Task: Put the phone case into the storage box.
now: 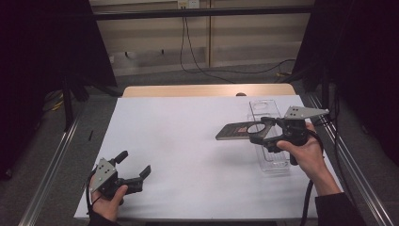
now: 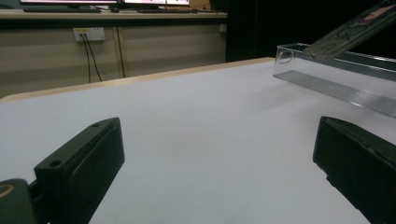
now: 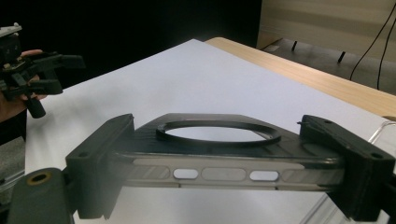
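Observation:
A dark, flat phone case [image 1: 235, 131] with a round ring on its back is held level above the white table, and my right gripper [image 1: 262, 130] is shut on its two long sides. In the right gripper view the case [image 3: 210, 140] spans the gap between the jaws of my right gripper [image 3: 229, 156], its side cut-outs facing the camera. My left gripper [image 1: 135, 163] rests low at the table's front left, open with nothing between its jaws; the left gripper view [image 2: 219, 158] shows bare white surface there.
A clear plastic tray [image 1: 273, 160] lies lengthwise at the right, just beyond and under the right hand; it also appears as the clear tray [image 2: 336, 70]. White sheet [image 1: 188, 141] covers the table, with a wooden edge [image 1: 207, 90] at the back. Metal rails run along both sides.

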Motion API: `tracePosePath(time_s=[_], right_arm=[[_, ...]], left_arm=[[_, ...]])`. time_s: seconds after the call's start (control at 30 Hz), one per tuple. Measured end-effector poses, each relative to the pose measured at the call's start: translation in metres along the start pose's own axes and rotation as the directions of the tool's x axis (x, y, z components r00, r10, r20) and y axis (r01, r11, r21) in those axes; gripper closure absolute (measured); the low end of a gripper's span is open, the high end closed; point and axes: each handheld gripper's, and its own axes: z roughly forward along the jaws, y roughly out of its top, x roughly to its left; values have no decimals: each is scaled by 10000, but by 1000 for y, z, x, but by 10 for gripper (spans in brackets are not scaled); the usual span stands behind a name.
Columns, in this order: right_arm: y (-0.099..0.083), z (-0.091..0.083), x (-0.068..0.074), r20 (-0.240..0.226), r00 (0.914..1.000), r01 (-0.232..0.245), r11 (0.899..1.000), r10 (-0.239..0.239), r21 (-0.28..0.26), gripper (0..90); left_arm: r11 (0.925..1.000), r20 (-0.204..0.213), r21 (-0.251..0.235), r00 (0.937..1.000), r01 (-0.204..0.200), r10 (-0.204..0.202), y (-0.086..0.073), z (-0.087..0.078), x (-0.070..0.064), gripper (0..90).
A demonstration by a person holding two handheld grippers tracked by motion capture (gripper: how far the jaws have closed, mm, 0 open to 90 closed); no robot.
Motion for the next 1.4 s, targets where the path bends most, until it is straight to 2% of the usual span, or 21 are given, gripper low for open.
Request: tracePosePath(time_s=[0.1, 0.13, 0.2, 0.23, 0.37, 0.57, 0.73, 0.83, 1.0, 1.23, 1.33, 1.4], right_arm=[[4, -3, -3, 140, 9999, -29, 10000, 30, -55, 120], [5, -4, -5, 165, 9999, -48, 10000, 49, -74, 119], [7, -6, -7, 308, 9995, -104, 9999, 105, -40, 120], [8, -7, -9, 358, 9993, -83, 10000, 84, -20, 119], [13, -11, -14, 616, 9979, -187, 9998, 189, -47, 119], [18, -19, -23, 1008, 9944, -312, 9994, 322, -119, 119], [22, -25, -25, 1204, 9920, -363, 9992, 379, -160, 119], [24, -29, -28, 1330, 9901, -444, 9989, 459, -137, 119], [25, -34, -33, 1640, 9847, -592, 9982, 589, -32, 119], [24, -41, -39, 1947, 9790, -575, 9982, 600, -182, 119], [23, -43, -43, 2166, 9738, -676, 9976, 688, -129, 120], [22, -45, -46, 2398, 9687, -639, 9979, 634, -58, 120]], left_arm=[[9993, 7, 63, 9994, 358, -358, 2, -2, -7, 24], [9998, -11, 114, 9999, 138, -137, 3, -3, -8, 23], [10000, 63, 33, 10000, 30, -30, 3, -2, -9, 24], [9999, 19, 31, 9999, 131, -131, 2, -2, -9, 24], [9998, -19, 174, 10000, 51, -51, 0, -1, -6, 24], [9996, 26, 233, 9999, 170, -170, -2, 2, -4, 27], [9993, -4, 255, 9996, 288, -288, -3, 3, -2, 28], [9992, -77, 358, 9998, 183, -181, -4, 3, -2, 28], [9994, -11, 286, 9998, 197, -197, -3, 3, -2, 28], [9991, -45, 385, 9998, 186, -185, -4, 4, 0, 28], [9991, 0, 319, 9996, 279, -279, -4, 4, -1, 28], [9991, -39, 395, 9999, 129, -128, -3, 3, -1, 28]])
